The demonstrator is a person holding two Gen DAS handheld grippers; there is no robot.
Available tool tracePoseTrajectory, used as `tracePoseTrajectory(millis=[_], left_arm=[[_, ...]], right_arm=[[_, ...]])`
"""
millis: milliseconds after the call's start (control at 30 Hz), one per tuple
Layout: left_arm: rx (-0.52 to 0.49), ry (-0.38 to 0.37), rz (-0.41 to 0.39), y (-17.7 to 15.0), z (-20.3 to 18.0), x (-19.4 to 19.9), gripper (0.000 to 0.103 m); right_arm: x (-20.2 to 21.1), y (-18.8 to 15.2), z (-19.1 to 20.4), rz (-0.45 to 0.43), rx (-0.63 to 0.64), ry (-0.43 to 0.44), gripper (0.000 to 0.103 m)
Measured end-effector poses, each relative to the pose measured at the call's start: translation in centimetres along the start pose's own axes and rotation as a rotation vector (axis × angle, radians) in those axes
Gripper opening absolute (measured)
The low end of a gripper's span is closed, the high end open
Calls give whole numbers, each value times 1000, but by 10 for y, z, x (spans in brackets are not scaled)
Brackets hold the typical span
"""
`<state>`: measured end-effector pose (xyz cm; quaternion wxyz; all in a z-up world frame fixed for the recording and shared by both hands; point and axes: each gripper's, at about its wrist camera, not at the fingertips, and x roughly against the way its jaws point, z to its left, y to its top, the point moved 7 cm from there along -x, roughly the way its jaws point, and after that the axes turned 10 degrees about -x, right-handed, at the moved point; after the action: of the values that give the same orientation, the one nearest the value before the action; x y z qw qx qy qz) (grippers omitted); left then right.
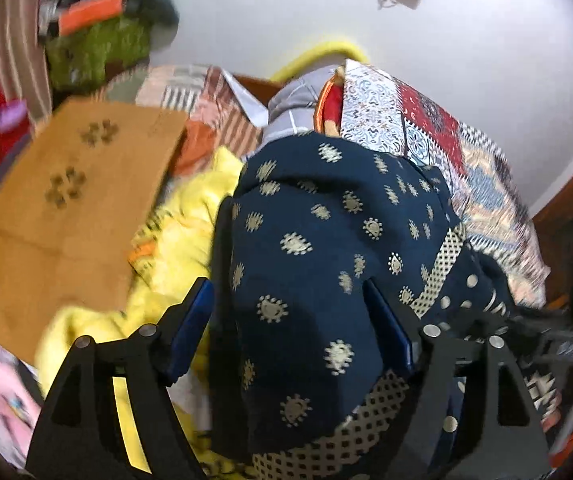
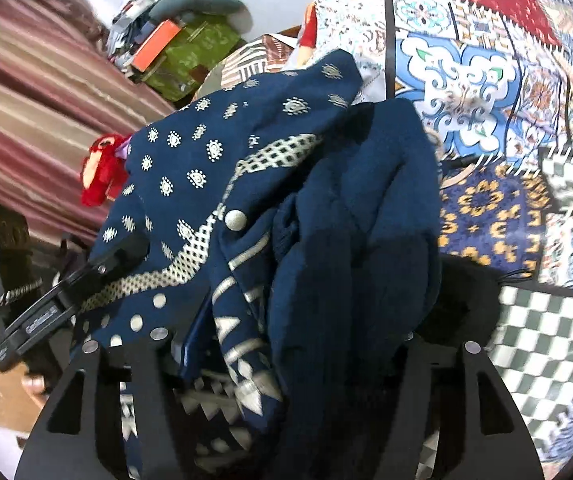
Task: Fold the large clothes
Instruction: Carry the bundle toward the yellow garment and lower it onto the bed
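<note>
we see a bed under a patchwork-print bedspread (image 2: pixel 486 92) against a plain white wall (image 1: pixel 286 12), striped curtain (image 2: pixel 26 92) far left. the navy printed cotton garment (image 1: pixel 326 240) drapes bunched over both tools. the left hand-held gripper (image 1: pixel 286 312) stands parted around its cloth; the right hand-held gripper (image 2: pixel 286 360) is buried, so we cannot tell. a tan paw-print mat (image 1: pixel 70 200) lies left.

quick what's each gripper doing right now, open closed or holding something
Left gripper: open, the navy printed garment bunched between its fingers.
Right gripper: cannot tell, the same garment covers its fingers.
</note>
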<state>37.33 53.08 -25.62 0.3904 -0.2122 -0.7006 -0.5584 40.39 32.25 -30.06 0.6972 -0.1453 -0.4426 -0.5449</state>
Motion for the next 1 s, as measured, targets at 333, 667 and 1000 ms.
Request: tracePoseTrajectory(millis=[333, 667, 1000], left_arm=[[-122, 103, -76, -27, -16, 61, 78], [-46, 200, -18, -70, 20, 47, 92], [10, 209, -85, -66, 3, 106, 86]], right_arm=[[70, -2, 29, -240, 241, -209, 59], [2, -44, 5, -57, 173, -154, 61], [80, -51, 22, -187, 218, -178, 62]])
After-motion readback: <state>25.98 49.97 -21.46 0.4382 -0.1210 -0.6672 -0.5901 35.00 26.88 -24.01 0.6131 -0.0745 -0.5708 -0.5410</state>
